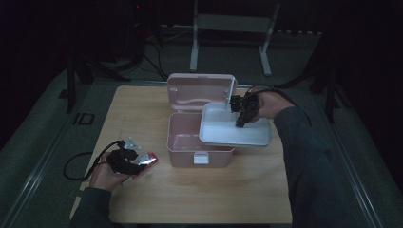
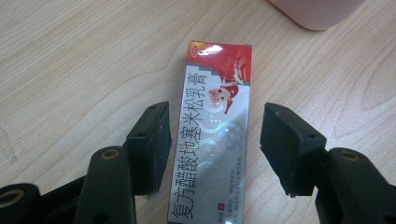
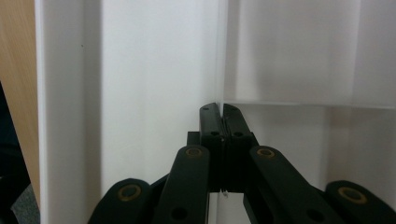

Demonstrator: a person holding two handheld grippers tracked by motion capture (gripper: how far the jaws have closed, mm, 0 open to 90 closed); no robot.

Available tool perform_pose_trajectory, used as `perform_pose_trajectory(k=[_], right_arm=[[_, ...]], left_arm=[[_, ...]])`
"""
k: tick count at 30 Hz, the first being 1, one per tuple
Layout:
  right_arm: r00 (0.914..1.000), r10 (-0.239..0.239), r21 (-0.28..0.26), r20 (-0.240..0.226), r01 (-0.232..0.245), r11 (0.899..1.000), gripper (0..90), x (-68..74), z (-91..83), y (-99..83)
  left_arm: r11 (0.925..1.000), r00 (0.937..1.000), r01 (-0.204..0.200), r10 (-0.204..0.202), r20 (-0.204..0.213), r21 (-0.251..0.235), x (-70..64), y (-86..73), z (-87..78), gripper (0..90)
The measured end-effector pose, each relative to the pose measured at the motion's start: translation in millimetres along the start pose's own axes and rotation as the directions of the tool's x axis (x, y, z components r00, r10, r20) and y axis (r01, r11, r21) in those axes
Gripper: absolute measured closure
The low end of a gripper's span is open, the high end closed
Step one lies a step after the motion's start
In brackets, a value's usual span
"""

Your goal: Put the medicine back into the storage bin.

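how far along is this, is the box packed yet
Done: the pink box stands open, lid up. In hand: the right gripper is shut on a divider of the white tray, holding it over the box's right side; the left gripper is open around the ointment carton. Left: grasping the carton, likely packing it, seating the tray.

The small box [image 2: 215, 135] is long and thin. It lies flat on the wooden table, near the front left part, just left of the pink case. One end is red with a little cartoon figure on it. The rest is shiny silver with big dark letters along it. It sits between the two open jaws of the left gripper [image 2: 212, 149], and neither jaw touches it.

The white tray [image 1: 236, 129] is a shallow tray with a raised rim and a thin wall inside it. It is held up over the open pink case, jutting out to the right. The right gripper [image 1: 240, 122] pinches that thin inside wall.
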State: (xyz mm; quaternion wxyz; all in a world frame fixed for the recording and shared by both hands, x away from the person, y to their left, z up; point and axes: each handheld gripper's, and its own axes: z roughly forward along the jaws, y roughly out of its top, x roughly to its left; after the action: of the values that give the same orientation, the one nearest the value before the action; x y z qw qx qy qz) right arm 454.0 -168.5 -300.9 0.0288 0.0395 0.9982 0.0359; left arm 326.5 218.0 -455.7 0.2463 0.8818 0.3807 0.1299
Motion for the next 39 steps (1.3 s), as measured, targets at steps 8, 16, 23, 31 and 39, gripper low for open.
perform_pose_trajectory(k=[8,16,23,31,39], right_arm=[[0.9985,0.055,-0.006,0.000,-0.055,0.998,89.6,-0.5,-1.2,-42.0],[0.9952,0.098,-0.019,0.000,-0.098,0.995,89.6,-0.8,-2.0,-75.4],[0.9872,0.159,-0.032,0.012,-0.158,0.987,89.6,-0.9,-4.3,-105.8],[0.9765,0.213,0.009,0.035,-0.213,0.977,89.7,-4.0,-0.2,-125.9],[0.9627,0.267,-0.024,0.046,-0.266,0.964,89.6,-9.2,25.5,-134.7]], left_arm=[[1.0000,1.0000,-0.001,0.001,0.002,0.003,0.1,0.1,1.4,42.7],[1.0000,1.0000,0.000,0.000,0.005,0.005,0.3,-0.2,1.6,42.7],[1.0000,1.0000,-0.001,0.001,0.008,0.007,0.5,-0.2,2.0,42.8],[1.0000,0.9999,-0.004,0.004,0.010,0.008,0.5,-0.5,2.3,42.8],[0.9999,0.9999,-0.006,0.006,0.014,0.012,-0.9,0.1,3.7,42.9]])
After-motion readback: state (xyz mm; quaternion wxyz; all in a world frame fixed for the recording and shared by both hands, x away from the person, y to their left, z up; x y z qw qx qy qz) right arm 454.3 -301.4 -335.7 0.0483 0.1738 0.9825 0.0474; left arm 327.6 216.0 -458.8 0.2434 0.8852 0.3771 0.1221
